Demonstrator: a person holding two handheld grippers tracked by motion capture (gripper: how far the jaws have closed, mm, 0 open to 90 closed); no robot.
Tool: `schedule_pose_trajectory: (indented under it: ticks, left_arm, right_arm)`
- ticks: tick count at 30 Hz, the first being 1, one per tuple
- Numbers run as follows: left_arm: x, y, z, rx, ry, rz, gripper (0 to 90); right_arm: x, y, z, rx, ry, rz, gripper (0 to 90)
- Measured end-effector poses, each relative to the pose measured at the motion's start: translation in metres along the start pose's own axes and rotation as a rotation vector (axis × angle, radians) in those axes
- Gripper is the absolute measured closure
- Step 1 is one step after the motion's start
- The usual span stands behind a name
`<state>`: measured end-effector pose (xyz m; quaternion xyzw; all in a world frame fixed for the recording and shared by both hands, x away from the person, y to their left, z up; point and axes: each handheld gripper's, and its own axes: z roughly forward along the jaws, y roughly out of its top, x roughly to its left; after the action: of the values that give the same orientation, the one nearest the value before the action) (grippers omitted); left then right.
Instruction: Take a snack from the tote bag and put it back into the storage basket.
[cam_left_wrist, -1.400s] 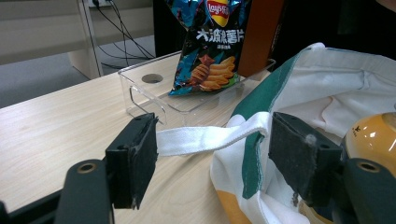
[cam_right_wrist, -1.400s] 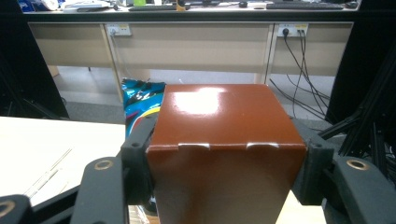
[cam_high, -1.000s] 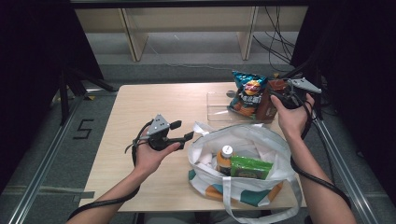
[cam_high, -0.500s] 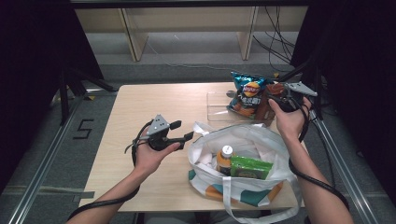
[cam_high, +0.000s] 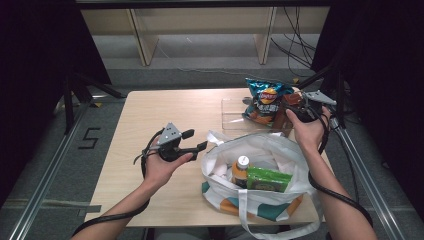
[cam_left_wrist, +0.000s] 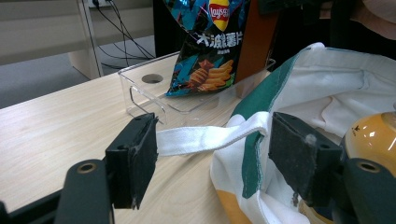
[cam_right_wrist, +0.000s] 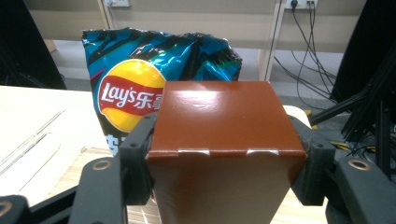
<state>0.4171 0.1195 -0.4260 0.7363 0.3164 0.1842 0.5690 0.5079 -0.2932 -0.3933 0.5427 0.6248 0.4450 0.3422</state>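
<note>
My right gripper (cam_high: 291, 106) (cam_right_wrist: 224, 154) is shut on a brown carton (cam_high: 281, 114) (cam_right_wrist: 219, 116), its jaws clamping both sides. The carton stands right beside a blue Lay's crisp bag (cam_high: 265, 99) (cam_right_wrist: 126, 79) (cam_left_wrist: 210, 46) in a clear plastic tray (cam_high: 231, 118) (cam_left_wrist: 140, 88) at the table's far right. My left gripper (cam_high: 196, 139) (cam_left_wrist: 212, 154) is open, held just left of a white and green tote bag (cam_high: 272, 145) (cam_left_wrist: 336, 88). The bag's white strap (cam_left_wrist: 201, 140) runs across the gap between the jaws without being pinched.
Inside the tote stand an orange bottle (cam_high: 241, 169) (cam_left_wrist: 373, 135) and a green packet (cam_high: 267, 179). The light wooden table (cam_high: 150, 110) has free room at its left and far middle. Cables trail from both grippers, and dark frame posts stand at both sides.
The right gripper with the brown carton has edged slightly left and toward me beside the crisp bag. The left gripper has stayed put.
</note>
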Motion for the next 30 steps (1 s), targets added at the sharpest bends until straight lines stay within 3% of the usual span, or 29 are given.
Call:
schedule_pose_trajectory:
  ticks: [3, 4, 10, 12, 15, 19, 20, 21, 23, 26, 27, 30]
  left_arm:
    - [0.0, 0.0, 0.0, 0.0, 0.0, -0.001, 32.0]
    - [0.0, 0.0, 0.0, 0.001, 0.0, -0.001, 32.0]
    - [0.0, 0.0, 0.0, 0.001, 0.001, -0.002, 32.0]
    - [0.0, 0.0, 0.0, 0.0, 0.001, -0.002, 32.0]
    - [0.0, 0.0, 0.0, 0.0, 0.001, -0.003, 32.0]
    - [-0.001, 0.0, 0.0, -0.001, -0.002, 0.003, 32.0]
    - [-0.001, 0.0, 0.0, -0.001, -0.001, 0.004, 32.0]
    - [-0.001, 0.0, 0.0, -0.001, -0.001, 0.004, 32.0]
    - [-0.001, 0.0, 0.0, 0.0, -0.001, 0.004, 32.0]
    - [0.0, 0.0, 0.0, 0.0, -0.001, 0.002, 32.0]
    - [0.0, 0.0, 0.0, -0.001, 0.0, 0.002, 32.0]
    - [0.0, 0.0, 0.0, 0.001, 0.001, 0.002, 32.0]
  right_arm:
    - [0.0, 0.0, -0.001, 0.007, 0.003, 0.02, 36.3]
    - [-0.002, 0.001, 0.0, 0.003, 0.001, -0.003, 34.8]
    - [-0.003, 0.001, -0.003, 0.026, 0.013, 0.034, 25.8]
    - [-0.005, 0.0, -0.005, 0.017, 0.015, 0.006, 24.7]
    - [-0.005, 0.001, -0.011, 0.023, 0.019, 0.023, 23.2]
    - [-0.011, 0.0, -0.018, 0.02, 0.049, 0.001, 23.3]
    - [-0.008, 0.0, -0.022, 0.032, 0.037, 0.034, 23.2]
    - [-0.01, 0.0, -0.023, 0.025, 0.046, 0.021, 23.3]
    - [-0.009, -0.001, -0.028, 0.038, 0.054, 0.042, 23.3]
    - [-0.013, -0.004, -0.033, 0.021, 0.07, -0.005, 23.4]
    - [-0.012, -0.004, -0.036, 0.038, 0.072, 0.026, 23.6]
    - [-0.01, -0.007, -0.045, 0.041, 0.084, 0.043, 25.4]
